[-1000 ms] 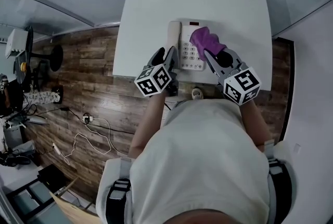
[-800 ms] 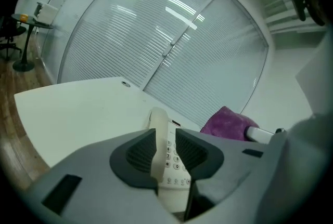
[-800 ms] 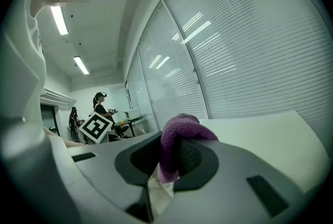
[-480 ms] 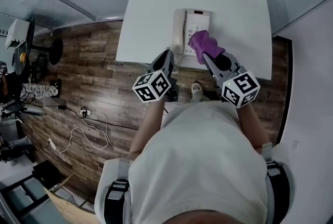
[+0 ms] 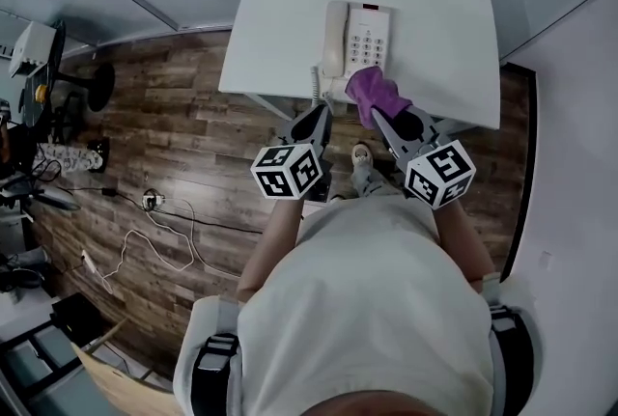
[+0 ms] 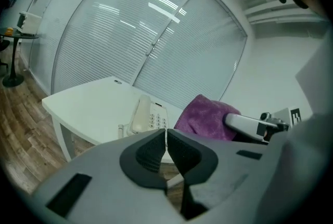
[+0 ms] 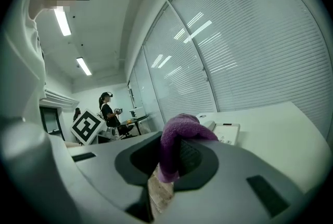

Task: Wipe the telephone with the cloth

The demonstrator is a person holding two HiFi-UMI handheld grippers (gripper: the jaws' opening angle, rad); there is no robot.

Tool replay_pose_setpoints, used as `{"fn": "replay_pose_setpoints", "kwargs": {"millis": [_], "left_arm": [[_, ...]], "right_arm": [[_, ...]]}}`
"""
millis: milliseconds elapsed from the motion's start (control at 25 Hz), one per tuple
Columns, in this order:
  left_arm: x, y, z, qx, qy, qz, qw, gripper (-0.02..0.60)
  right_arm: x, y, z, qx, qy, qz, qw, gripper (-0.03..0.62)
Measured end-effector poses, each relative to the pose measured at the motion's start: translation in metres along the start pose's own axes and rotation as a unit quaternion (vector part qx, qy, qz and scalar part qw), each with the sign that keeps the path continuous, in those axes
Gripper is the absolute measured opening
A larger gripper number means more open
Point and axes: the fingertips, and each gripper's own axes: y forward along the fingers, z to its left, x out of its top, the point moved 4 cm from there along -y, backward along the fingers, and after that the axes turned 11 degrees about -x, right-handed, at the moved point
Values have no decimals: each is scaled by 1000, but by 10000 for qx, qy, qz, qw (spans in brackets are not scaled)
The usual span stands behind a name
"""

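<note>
Purple, nubbly cloth (image 5: 373,92) is pinched in my right gripper (image 5: 386,118), bunched over the near end of the cream, boxy telephone (image 5: 367,40); whether it touches I cannot tell; my left gripper (image 5: 319,113) has just been closing, its ribbed pads together on nothing; the telephone sits on a smooth white table (image 5: 280,28) above wood-plank flooring (image 5: 174,144), near slatted blinds (image 6: 130,25).

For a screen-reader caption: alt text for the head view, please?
Seen from above, a person's right gripper holds a purple cloth at the near end of a pale telephone on a white table; the left gripper, jaws just closed empty, hangs beside it.
</note>
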Motion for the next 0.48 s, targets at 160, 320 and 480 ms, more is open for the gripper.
{"fn": "replay_pose_setpoints", "kwargs": {"millis": [160, 320, 480], "left_arm": [[-13, -16, -14, -91, -19, 4, 10000, 31], [-23, -32, -25, -125, -73, 5, 9999, 31], [-31, -49, -33, -117, -43, -43, 9999, 31]], "right_arm": [[-8, -13, 19, 124, -27, 34, 9999, 63], [-12, -24, 34, 234, -76, 69, 9997, 63], [-17, -35, 48, 310, -153, 97, 9994, 63]]}}
